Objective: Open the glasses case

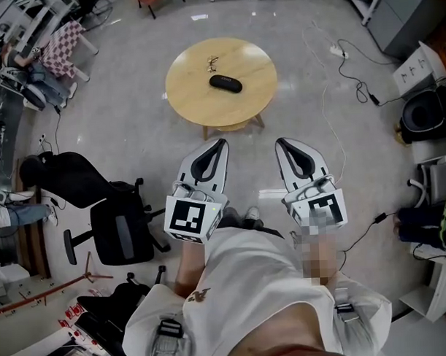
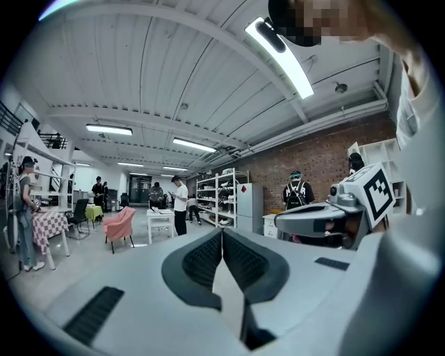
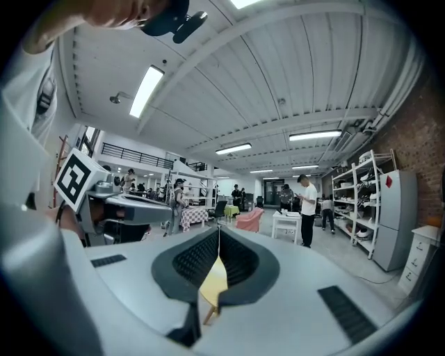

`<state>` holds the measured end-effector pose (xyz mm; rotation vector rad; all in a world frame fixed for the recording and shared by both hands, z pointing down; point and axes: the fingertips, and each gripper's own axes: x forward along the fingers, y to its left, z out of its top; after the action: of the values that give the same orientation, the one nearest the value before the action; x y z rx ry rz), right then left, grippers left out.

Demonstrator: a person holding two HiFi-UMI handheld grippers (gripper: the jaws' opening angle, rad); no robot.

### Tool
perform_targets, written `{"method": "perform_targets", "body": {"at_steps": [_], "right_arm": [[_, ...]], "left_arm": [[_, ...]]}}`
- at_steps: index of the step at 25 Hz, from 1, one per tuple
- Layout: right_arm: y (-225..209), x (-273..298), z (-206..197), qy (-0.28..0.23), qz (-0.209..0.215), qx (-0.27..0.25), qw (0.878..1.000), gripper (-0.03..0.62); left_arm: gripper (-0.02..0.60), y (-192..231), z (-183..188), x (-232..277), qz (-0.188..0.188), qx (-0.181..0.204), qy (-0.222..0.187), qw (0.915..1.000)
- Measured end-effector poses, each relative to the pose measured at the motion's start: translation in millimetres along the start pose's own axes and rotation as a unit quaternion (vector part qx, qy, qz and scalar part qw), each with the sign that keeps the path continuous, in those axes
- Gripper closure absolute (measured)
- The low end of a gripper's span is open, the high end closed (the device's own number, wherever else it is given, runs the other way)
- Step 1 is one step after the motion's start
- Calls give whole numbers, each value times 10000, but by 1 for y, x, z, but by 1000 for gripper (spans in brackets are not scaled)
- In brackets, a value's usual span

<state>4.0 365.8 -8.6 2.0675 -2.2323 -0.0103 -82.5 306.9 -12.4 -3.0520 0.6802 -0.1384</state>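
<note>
A black glasses case (image 1: 225,83) lies shut near the middle of a round wooden table (image 1: 198,101), with a pair of glasses (image 1: 213,62) beyond it. In the head view both grippers are held level, side by side, short of the table's near edge. The left gripper (image 1: 221,143) (image 2: 222,231) is shut and holds nothing. The right gripper (image 1: 280,142) (image 3: 218,229) also has its jaws together and is empty. Each gripper shows at the side of the other's view. The case is hidden in both gripper views.
A black office chair (image 1: 119,228) stands at the left of the person. Cables (image 1: 330,97) run over the floor right of the table. Ahead, the gripper views show several people, a white table (image 3: 288,221) and shelves (image 2: 222,198).
</note>
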Motion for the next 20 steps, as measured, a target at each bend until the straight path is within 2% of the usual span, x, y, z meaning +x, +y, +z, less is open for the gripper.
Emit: {"method": "perform_targets", "body": {"at_steps": [13,20], "right_arm": [[-34,44,-2,-29,25,-3,10000,572],[-51,87,-3,2,-1,-51,10000,572]], "left_arm": [[561,25,-3,49,8,66,-23,10000],[561,60,-5,82,-47,70,-42,10000]]}}
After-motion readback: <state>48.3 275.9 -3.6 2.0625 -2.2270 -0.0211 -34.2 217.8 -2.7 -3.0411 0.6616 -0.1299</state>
